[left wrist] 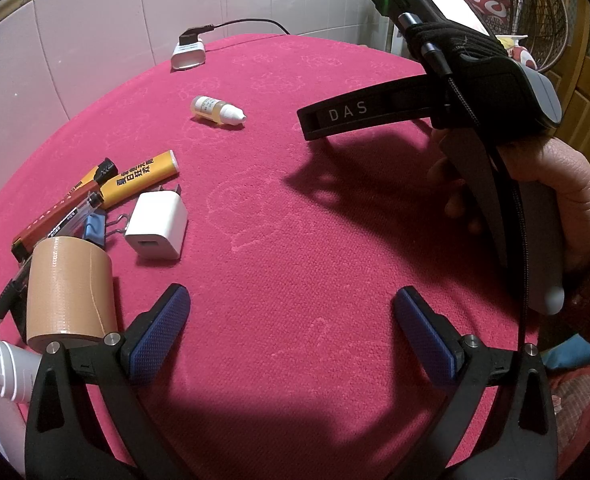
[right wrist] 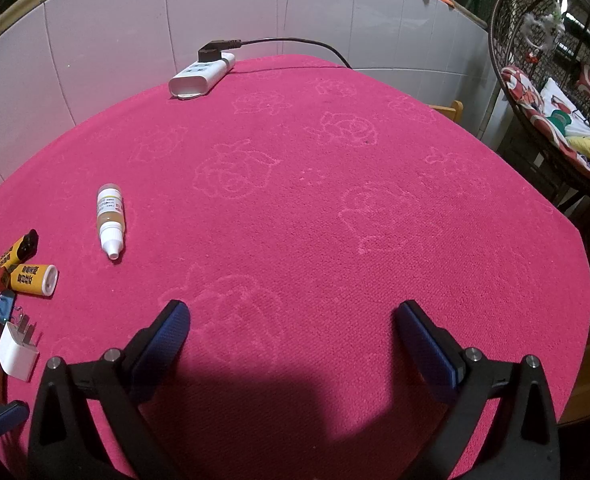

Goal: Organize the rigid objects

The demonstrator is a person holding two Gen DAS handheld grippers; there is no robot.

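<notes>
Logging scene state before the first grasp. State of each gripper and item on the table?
left gripper: open, empty
right gripper: open, empty
dropper bottle: lying on its side, capped, apart from the pile
tape roll: standing on end
white USB charger: lying flat, prongs folded out
yellow tube: lying down in the pile
blue binder clip: lying by the charger
power strip: one plug inserted
</notes>
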